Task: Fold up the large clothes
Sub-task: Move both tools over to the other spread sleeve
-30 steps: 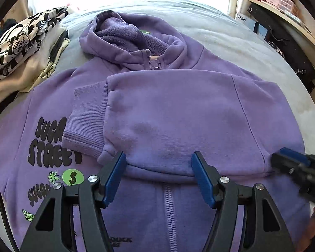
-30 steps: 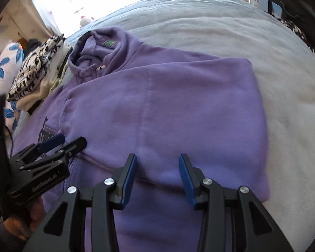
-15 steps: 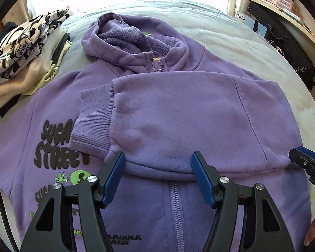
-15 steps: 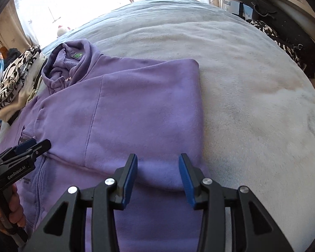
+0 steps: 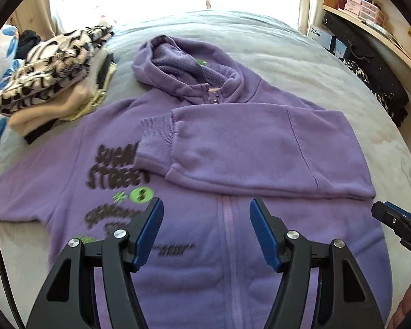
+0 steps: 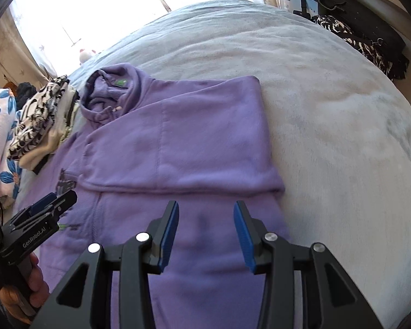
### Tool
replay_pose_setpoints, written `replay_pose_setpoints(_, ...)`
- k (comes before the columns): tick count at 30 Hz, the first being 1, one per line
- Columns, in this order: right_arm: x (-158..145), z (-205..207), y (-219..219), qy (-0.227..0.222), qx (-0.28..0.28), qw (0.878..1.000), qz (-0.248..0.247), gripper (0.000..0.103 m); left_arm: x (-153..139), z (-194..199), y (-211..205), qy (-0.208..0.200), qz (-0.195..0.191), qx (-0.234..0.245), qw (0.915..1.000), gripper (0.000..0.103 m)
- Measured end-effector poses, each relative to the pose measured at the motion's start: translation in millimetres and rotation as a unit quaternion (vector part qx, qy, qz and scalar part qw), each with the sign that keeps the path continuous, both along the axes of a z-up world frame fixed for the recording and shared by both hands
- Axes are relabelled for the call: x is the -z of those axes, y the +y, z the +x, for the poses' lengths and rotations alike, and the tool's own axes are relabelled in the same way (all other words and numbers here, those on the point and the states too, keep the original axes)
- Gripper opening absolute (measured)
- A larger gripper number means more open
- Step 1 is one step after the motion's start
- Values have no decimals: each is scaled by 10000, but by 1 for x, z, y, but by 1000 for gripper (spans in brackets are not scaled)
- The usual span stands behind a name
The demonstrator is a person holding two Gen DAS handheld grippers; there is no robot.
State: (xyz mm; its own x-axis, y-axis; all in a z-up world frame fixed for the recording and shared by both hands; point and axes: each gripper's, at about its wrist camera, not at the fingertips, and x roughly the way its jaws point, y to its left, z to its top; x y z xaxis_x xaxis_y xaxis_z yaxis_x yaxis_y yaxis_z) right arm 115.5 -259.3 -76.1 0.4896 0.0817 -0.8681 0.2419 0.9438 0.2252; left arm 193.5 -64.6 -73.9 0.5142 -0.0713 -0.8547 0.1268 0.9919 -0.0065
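A purple hoodie point(image 5: 233, 246) is lying flat, front side up, on a grey bed cover point(image 5: 301, 63). Its zip point(image 5: 228, 246) is closed and its hood point(image 5: 183, 63) is pointing toward the bright window. One sleeve point(image 5: 246, 153) is lying folded across the chest, with its ribbed cuff point(image 5: 153, 142) partly covering the black printed letters point(image 5: 115, 170) (the print is blurred in this view). The other sleeve is still spreading out to the side of the cover, at the left of the left wrist view.

The left gripper point(image 5: 205, 230) is hanging above the lower chest, over the zip, just below the folded sleeve. Its jaws are standing wide apart and nothing is between the blue pads point(image 5: 148, 233). The right gripper point(image 6: 205, 230) is hovering over the body of the hoodie, near the folded edge on that side. Its jaws are standing moderately apart, narrower than the left ones, and they are gripping nothing.

A pile of folded clothes point(image 5: 54, 74), with a black and white patterned piece on top, is sitting beside the hood. A flowered fabric point(image 6: 0, 126) is lying further at that side.
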Motion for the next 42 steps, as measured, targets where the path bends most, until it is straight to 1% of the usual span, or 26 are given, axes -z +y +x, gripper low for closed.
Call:
replay_pose_setpoints(4, -12, -20, 15, -88, 0, 9999, 111, 42, -15, -25, 11, -27, -19, -67, 10000, 64)
replay_pose_setpoints(9, -22, -42, 38, -156, -115, 9995, 259, 42, -29, -63, 25, -80, 241, -150, 9996, 64)
replay_pose_setpoints(15, -29, -61, 75, -170, -381, 9985, 365, 43, -44, -97, 48, -116, 134, -154, 9997, 64)
replay_pose_setpoints(21, -36, -70, 119, -203, -733, 9967, 284, 43, -62, -122, 77, -293, 27, -237, 9993, 64)
replay_pose_setpoints(27, -46, -67, 165, -339, -1098, 9933, 112, 43, -73, -130, 123, -346, -89, -450, 9983, 65)
replay_pose_setpoints(32, -55, -50, 206, -488, -1435, 9884, -57, 43, -73, -127, 162, -304, -195, -740, 9966, 65)
replay_pose_setpoints(38, -62, -21, 254, -671, -1794, 9812, -245, 43, -63, -115, 215, -227, -235, -1120, 9932, 65)
replay_pose_setpoints(42, -56, 1, 284, -675, -1992, 9774, -223, 43, -53, -107, 249, -133, -315, -1350, 9903, 65)
